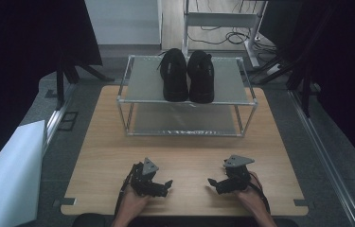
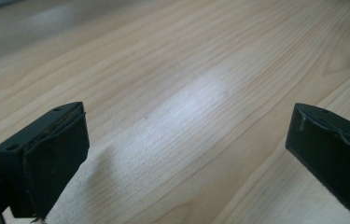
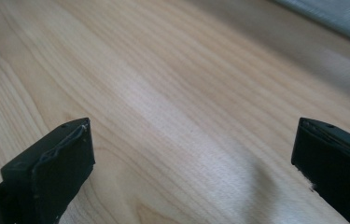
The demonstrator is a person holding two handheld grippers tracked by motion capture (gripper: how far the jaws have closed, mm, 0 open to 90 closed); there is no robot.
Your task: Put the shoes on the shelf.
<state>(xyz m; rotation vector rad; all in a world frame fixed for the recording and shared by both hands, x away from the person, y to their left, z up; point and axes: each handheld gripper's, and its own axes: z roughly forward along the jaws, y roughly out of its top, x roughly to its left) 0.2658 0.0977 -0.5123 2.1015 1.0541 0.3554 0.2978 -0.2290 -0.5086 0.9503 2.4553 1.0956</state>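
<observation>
Both forearms are bare, no sleeves in sight. The left gripper (image 1: 167, 185) is matte black and angular, capped with a grey three-cornered plate, and a dark cable trails back beside the wrist. The right gripper (image 1: 211, 182) matches it, plate and cable too. Up close, each jaw is a blocky black slab with a small screw hole and a worn pad edge.

The high view is dim, its sides sunk in near black; the table (image 1: 184, 151) alone is fairly lit, seemingly from above. Both gripper views are brighter, each with a pale sheen across the wood (image 2: 196, 98) and soft shadows beside the jaws. Their far edges are blurred, and the jaws look slightly soft.
</observation>
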